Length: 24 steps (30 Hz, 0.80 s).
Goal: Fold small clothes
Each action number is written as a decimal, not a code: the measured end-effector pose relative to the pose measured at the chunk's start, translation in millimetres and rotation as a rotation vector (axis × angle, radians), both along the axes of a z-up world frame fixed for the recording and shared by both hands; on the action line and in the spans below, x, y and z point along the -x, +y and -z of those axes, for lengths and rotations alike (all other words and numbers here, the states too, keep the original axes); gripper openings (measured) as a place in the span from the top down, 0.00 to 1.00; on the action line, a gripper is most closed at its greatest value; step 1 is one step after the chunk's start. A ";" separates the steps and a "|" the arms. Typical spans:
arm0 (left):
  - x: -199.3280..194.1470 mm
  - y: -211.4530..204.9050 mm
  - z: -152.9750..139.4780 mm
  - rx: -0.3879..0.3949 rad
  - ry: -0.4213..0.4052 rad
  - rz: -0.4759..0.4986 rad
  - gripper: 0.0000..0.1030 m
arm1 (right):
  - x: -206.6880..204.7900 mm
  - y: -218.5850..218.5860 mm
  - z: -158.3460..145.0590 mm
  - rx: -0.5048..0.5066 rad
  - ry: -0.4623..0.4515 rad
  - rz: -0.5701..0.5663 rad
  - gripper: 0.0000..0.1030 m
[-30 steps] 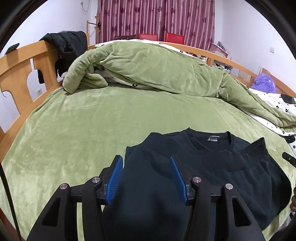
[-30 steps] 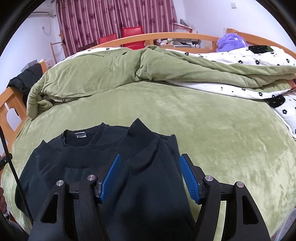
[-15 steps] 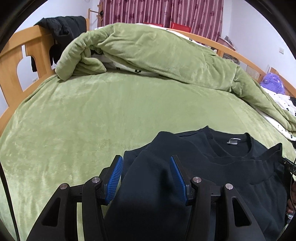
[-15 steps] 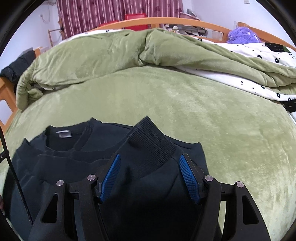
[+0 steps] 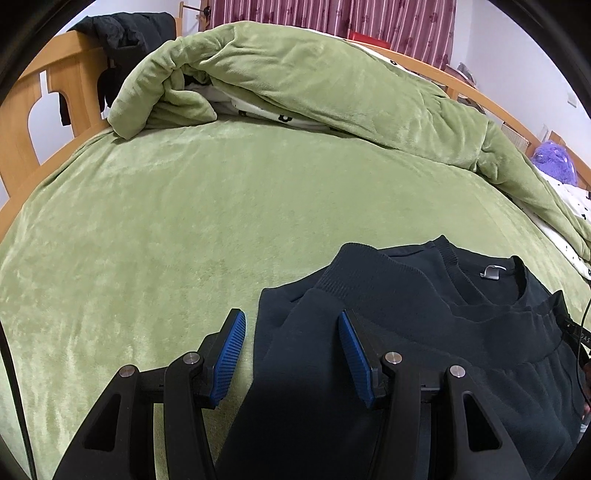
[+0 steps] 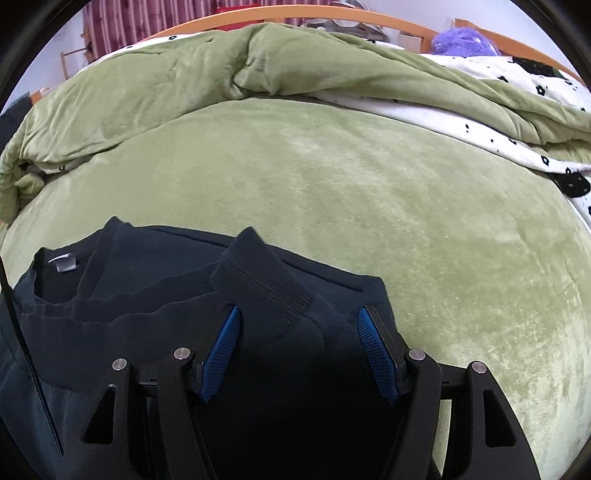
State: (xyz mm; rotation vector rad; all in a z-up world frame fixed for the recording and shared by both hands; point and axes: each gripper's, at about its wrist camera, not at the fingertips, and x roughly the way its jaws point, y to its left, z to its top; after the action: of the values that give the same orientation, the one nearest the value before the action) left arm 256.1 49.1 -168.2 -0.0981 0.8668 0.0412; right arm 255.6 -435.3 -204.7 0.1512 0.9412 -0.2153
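Note:
A dark navy sweatshirt [image 5: 424, 332] lies on the green bed cover, folded over itself, its collar with a grey label [image 5: 491, 272] facing away. A ribbed cuff [image 5: 354, 266] lies at its far left corner. My left gripper [image 5: 291, 332] is open, its jaws astride the garment's left edge, low over it. In the right wrist view the sweatshirt [image 6: 129, 306] fills the lower left, a ribbed cuff [image 6: 266, 280] folded onto it. My right gripper [image 6: 299, 332] is open, jaws either side of that sleeve at the garment's right edge.
A bunched green quilt [image 5: 295, 74] lies across the far side of the bed [image 5: 184, 206], over white flower-print bedding [image 6: 480, 129]. A wooden bed frame [image 5: 33, 92] with a black jacket [image 5: 110, 33] stands left. A purple plush toy [image 5: 554, 162] sits far right.
Both grippers have dropped lower and moved forward over the sweatshirt, staying open. The garment and bed loom larger; the cuffs now lie closer to the fingertips.

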 end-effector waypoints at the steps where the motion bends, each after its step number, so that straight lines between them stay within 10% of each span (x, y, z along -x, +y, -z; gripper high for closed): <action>1: -0.6 -0.3 1.3 0.000 0.005 0.002 0.51 | -0.8 1.1 0.7 0.010 0.002 -0.001 0.37; 11: -12.1 -2.7 10.0 0.027 0.028 0.042 0.51 | -1.1 0.4 0.1 0.003 -0.012 -0.003 0.46; 18: -9.5 -7.7 8.7 0.003 -0.003 0.055 0.82 | 1.8 0.2 -4.4 -0.017 -0.042 -0.010 0.71; 24: 1.0 -3.9 -5.1 0.017 -0.088 0.053 0.88 | 11.4 1.0 -21.3 -0.043 -0.145 -0.042 0.82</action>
State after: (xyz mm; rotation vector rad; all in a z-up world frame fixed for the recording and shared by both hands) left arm 255.1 45.2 -163.1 -0.0916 0.7811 -0.0202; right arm 244.3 -434.3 -183.4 0.1842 0.8040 -0.1427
